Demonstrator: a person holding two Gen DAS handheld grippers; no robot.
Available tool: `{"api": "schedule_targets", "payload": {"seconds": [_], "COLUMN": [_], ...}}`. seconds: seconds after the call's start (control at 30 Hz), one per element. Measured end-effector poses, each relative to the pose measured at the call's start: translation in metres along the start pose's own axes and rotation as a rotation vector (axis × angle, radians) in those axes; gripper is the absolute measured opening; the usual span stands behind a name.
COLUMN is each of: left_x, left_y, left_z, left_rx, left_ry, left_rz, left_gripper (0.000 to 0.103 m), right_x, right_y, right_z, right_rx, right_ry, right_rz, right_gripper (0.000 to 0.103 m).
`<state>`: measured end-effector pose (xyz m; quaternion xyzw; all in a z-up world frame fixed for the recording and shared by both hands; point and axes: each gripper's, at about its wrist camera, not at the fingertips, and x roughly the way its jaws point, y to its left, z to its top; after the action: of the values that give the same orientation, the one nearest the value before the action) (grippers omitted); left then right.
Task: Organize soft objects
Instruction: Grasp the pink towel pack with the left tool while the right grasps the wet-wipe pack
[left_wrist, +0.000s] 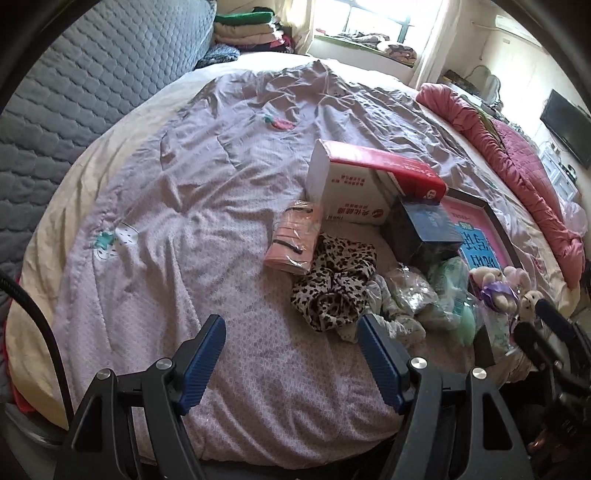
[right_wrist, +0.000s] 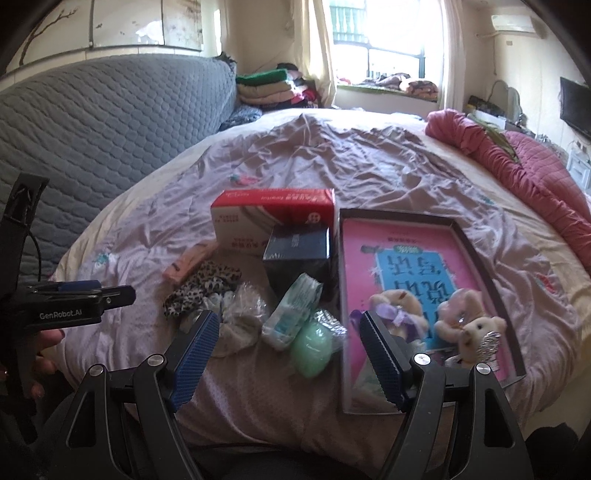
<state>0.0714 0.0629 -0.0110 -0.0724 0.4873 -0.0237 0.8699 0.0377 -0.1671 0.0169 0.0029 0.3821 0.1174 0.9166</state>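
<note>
Right now both of my tools hang over the near edge of the bed (left_wrist: 155, 206), and neither grasps anything. My left hand-held gripper (left_wrist: 291, 362) is released, its blue pads (left_wrist: 205, 354) spread wide above the lilac quilt. My right hand-held gripper (right_wrist: 286, 354) is likewise spread apart, with a mint-green soft ball (right_wrist: 309, 349) and a wrapped tissue pack (right_wrist: 291, 314) lying between its fingers, untouched.

Just beyond the left fingertips sits the leopard-print cloth (left_wrist: 334, 286), crumpled, touching a pale dotted fabric (left_wrist: 391, 321) and a crinkled clear bag (left_wrist: 410, 291). A pink packet in plastic wrap (left_wrist: 293, 236) leans against the leopard cloth on its far side.

To the right, a shallow dark-rimmed tray (right_wrist: 480, 258) lies flat on the quilt, lined with a pink and blue printed sheet. Small plush bears (right_wrist: 461, 325) are clustered in its near end.

Behind the soft pile stands a dark blue box (right_wrist: 299, 254), and behind that a red and white carton (right_wrist: 273, 214).

Farther off, a pink blanket (right_wrist: 517, 173) is bunched along the right side of the bed, a grey quilted headboard (right_wrist: 110, 122) rises on the left, and folded clothes (right_wrist: 266, 88) are stacked near the window (right_wrist: 376, 37).
</note>
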Motion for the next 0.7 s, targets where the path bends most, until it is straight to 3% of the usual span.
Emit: {"api": "schedule_targets", "payload": {"seconds": [0.2, 0.33, 0.7], "left_x": [0.018, 0.035, 0.078], "left_y": [0.009, 0.016, 0.008], "left_z": [0.021, 0.041, 0.074], "left_rx": [-0.055, -0.097, -0.016], "left_ry": [0.000, 0.010, 0.003], "left_rz": [0.018, -0.008, 0.004], "left_gripper": [0.073, 0.073, 0.073], "right_x": [0.027, 0.045, 0.090], "right_y": [0.001, -0.006, -0.020], "right_z": [0.004, 0.009, 0.020], "right_rx": [0.006, 0.041, 0.109], "right_ry": [0.051, 0.077, 0.136], "right_rz": [-0.002, -0.006, -0.014], "right_gripper": [0.080, 0.080, 0.080]}}
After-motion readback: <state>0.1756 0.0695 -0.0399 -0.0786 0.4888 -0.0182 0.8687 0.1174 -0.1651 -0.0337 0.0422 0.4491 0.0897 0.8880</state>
